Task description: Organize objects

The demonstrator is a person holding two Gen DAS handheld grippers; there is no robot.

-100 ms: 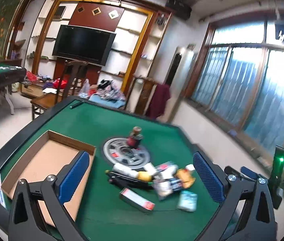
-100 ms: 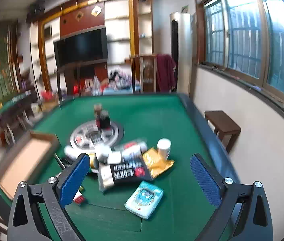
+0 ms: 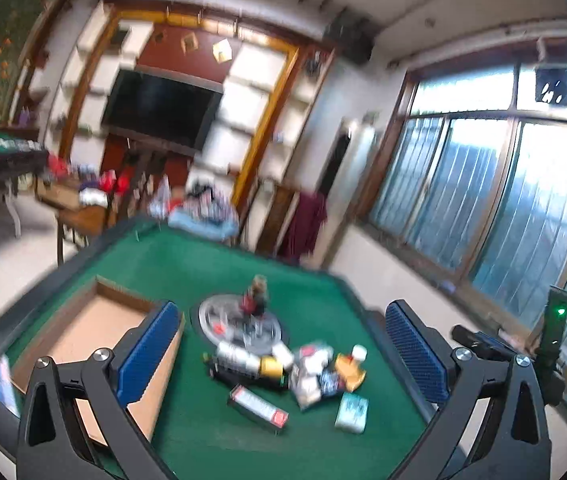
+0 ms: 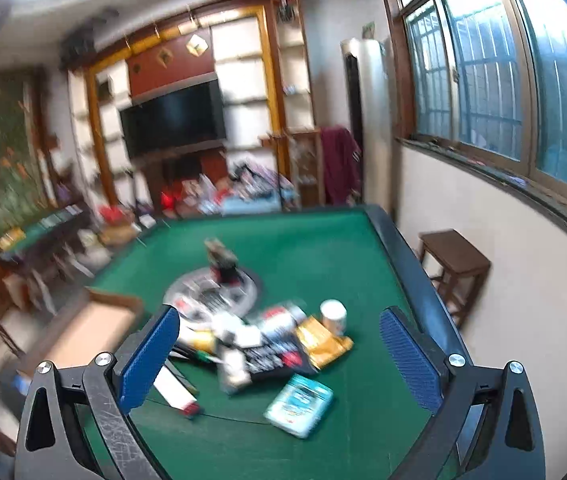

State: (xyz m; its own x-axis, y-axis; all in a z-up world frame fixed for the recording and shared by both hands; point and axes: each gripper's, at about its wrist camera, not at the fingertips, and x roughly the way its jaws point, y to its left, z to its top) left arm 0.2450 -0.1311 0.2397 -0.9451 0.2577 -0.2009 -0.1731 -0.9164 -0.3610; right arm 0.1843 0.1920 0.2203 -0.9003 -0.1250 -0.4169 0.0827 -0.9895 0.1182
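A pile of small packets and tubes lies on the green table; it also shows in the right wrist view. A teal packet lies nearest, also in the left wrist view. A flat red-ended box, a gold pouch and a white cup lie around it. An open cardboard box sits at the left. My left gripper is open and empty above the table. My right gripper is open and empty, also held above.
A small dark bottle stands on a round silver dial at the table's middle. A wooden stool stands by the right wall. Chairs, a cluttered side table and a TV wall stand behind the table.
Both views have blurred and shifted slightly, so both grippers are moving. Nothing on the table has moved.
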